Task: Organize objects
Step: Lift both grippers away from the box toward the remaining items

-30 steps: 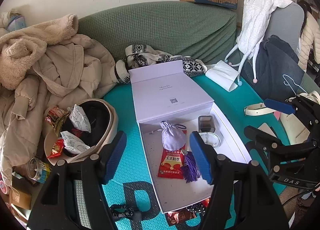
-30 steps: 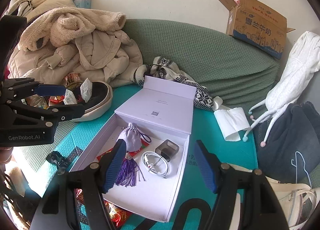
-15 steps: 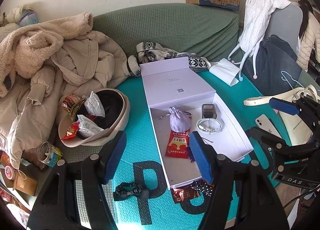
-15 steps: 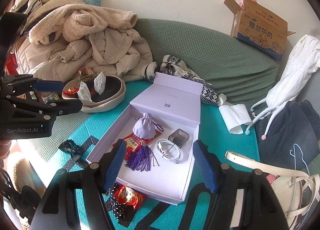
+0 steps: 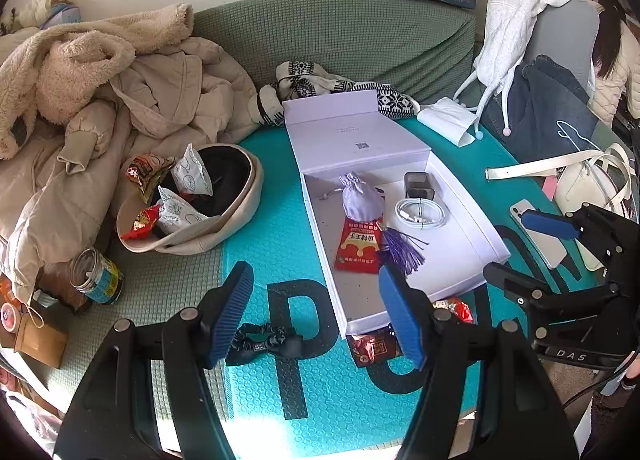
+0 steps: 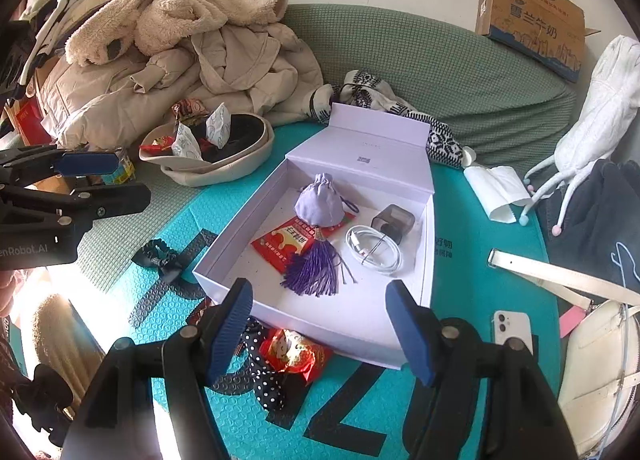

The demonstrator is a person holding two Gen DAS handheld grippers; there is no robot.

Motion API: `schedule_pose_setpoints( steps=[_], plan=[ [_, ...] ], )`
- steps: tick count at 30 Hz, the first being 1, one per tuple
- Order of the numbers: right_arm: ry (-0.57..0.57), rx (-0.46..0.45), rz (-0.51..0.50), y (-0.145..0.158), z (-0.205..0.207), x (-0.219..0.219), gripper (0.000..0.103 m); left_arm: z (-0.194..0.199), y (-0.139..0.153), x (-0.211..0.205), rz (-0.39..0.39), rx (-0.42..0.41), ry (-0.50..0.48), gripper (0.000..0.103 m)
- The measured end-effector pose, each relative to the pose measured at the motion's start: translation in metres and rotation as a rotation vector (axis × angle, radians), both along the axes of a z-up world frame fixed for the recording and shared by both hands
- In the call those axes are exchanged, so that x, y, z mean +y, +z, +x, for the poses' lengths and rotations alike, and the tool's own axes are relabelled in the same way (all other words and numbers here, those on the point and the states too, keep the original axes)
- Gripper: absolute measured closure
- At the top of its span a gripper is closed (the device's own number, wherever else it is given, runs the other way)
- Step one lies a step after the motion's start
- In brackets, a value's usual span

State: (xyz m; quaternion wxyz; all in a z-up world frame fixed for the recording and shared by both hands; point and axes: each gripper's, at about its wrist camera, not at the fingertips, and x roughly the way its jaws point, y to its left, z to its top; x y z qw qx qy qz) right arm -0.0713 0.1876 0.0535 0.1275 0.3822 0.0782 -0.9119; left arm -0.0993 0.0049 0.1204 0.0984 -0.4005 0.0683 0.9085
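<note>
Open white cardboard gift box (image 6: 426, 260) on the teal foam mat (image 5: 272, 228), lilac drawstring pouch with purple tassel (image 6: 320, 208) inside on a red snack packet (image 6: 286, 246) (coiled white cable (image 6: 374, 250) beside), left tool (image 5: 318, 314) and right tool (image 6: 322, 330) both spread wide, holding nothing, above the mat.

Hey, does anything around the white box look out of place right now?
Yes. A red snack packet and a polka-dot fabric strip lie partly tucked under the near edge of the white box, outside it, and a black scrunchie sits loose on the teal mat.
</note>
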Motion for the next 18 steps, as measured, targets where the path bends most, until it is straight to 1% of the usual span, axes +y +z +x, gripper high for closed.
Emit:
schedule_pose_setpoints(
  steps=[4, 7, 18],
  plan=[
    [-0.001, -0.019, -0.002, -0.011, 0.005, -0.001, 0.033, 0.006, -0.015, -0.002, 0.023, -0.011, -0.013, 0.039],
    [-0.002, -0.038, -0.009, -0.020, 0.009, 0.000, 0.033, 0.010, -0.026, 0.001, 0.014, -0.021, -0.031, 0.039],
    [-0.029, -0.112, -0.049, -0.055, 0.020, 0.011, 0.033, 0.013, -0.065, 0.016, 0.022, -0.084, -0.060, 0.039]
  ],
)
